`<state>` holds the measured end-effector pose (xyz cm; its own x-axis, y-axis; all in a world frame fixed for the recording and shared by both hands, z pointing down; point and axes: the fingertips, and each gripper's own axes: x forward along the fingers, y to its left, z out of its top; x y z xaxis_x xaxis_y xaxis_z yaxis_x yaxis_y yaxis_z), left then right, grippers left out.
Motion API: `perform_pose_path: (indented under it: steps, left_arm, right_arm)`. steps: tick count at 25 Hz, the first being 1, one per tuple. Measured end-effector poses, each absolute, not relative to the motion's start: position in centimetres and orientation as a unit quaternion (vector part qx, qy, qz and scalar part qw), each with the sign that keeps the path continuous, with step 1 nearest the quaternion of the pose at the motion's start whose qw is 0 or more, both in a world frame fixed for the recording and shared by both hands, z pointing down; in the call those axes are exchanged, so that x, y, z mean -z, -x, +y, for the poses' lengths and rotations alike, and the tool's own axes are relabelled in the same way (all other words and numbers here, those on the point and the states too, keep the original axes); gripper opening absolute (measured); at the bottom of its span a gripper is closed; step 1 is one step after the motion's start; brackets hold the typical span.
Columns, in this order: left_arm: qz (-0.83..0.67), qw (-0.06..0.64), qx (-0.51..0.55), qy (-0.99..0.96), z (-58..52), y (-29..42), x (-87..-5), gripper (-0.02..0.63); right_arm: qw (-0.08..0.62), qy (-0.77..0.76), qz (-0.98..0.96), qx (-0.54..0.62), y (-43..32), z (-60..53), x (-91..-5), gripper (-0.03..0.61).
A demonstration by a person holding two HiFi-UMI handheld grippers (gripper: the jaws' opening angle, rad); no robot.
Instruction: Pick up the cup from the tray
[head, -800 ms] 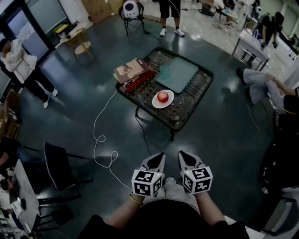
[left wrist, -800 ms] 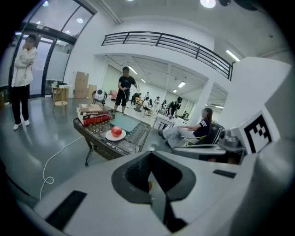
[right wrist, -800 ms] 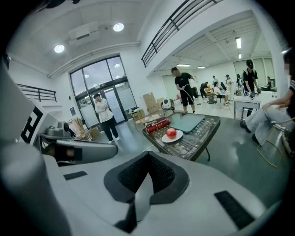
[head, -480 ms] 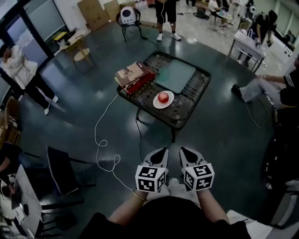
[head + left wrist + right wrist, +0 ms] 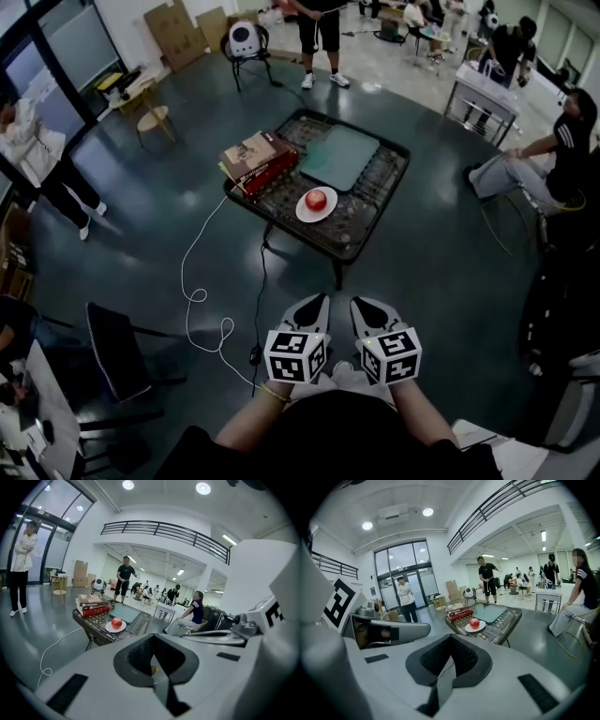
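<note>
two grippers we hold, left gripper (image 5: 316,305) and right gripper (image 5: 362,307), jaws pressed together, nothing between; low table (image 5: 371,225) well apart ahead, red apple (image 5: 317,198) on white plate (image 5: 302,212).

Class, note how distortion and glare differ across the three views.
Head view: mild wide-angle bend, glare patches on the dark floor. Left gripper view: strong fisheye, black corners, the railing bows. Right gripper view: same fisheye, ceiling lamps blown out white.

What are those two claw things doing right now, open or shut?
Left gripper: shut, holding nothing.
Right gripper: shut, holding nothing.
</note>
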<state>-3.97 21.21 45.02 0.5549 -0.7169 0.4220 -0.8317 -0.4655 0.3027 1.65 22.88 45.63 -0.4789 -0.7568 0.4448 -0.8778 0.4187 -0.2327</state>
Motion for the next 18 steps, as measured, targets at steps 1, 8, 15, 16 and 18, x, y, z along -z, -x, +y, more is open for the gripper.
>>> perform_pose_path:
  steps: [1, 8, 15, 16, 18]
  left_arm:
    - [-0.459, 0.242, -0.119, -0.847, 21.0, 3.9, -45.0, 0.008]
    - [-0.48, 0.241, -0.11, -0.836, 20.0, 3.5, -45.4, 0.008]
    - [-0.506, 0.247, -0.101, -0.82, 19.2, 2.5, -45.5, 0.008]
    - [-0.509, 0.247, -0.1, -0.819, 19.1, 2.4, -45.5, 0.008]
    - [-0.512, 0.246, -0.098, -0.817, 19.0, 2.3, -45.4, 0.008]
  right_arm:
    - [0.135, -0.49, -0.832, -0.223, -1.8, 22.8, -45.6, 0.002]
    - [0.127, -0.483, -0.835, -0.232, -3.0, 22.1, -46.0, 0.002]
    - [0.136, -0.472, -0.838, -0.238, -4.7, 21.9, -46.6, 0.002]
    - [0.137, -0.472, -0.838, -0.239, -4.9, 21.8, -46.7, 0.002]
    - [0.137, -0.471, -0.838, -0.241, -5.2, 21.7, -46.9, 0.002]
